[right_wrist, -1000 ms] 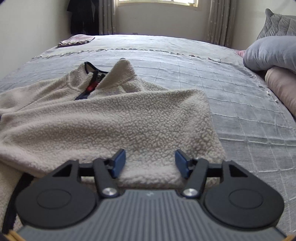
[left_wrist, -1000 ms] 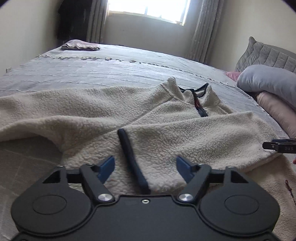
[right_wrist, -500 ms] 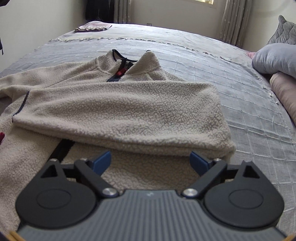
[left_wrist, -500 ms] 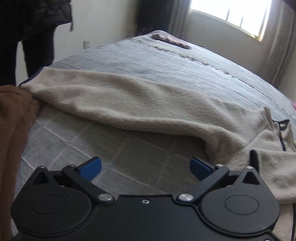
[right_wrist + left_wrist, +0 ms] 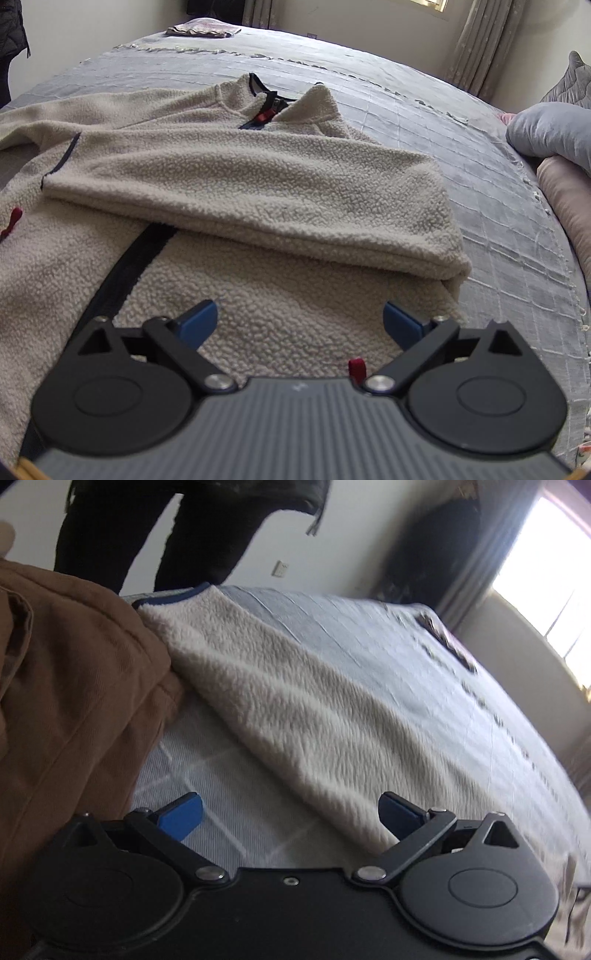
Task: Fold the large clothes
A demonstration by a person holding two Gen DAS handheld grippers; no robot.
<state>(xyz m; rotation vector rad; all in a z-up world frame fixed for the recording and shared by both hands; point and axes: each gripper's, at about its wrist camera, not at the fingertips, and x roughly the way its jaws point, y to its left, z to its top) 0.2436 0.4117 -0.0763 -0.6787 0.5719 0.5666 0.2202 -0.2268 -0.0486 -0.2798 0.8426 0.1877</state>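
Note:
A cream fleece pullover (image 5: 236, 173) with navy trim lies spread on the grey bedspread (image 5: 424, 110). Its right sleeve is folded across the chest. My right gripper (image 5: 300, 322) is open and empty, low over the fleece body below the folded sleeve. In the left wrist view the other sleeve (image 5: 295, 716) stretches out to the bed's edge, its navy cuff (image 5: 173, 596) at the far end. My left gripper (image 5: 290, 814) is open and empty, over the bedspread beside that sleeve's near part.
A brown garment (image 5: 66, 686) is heaped at the left by the sleeve cuff. A person in black (image 5: 147, 528) stands beyond the bed edge. Pillows (image 5: 554, 136) sit at the right. A small folded cloth (image 5: 201, 29) lies at the far corner.
My left gripper has swung left from the fleece body to the outstretched sleeve and opened wider. My right gripper has pulled back from the folded sleeve and opened wider.

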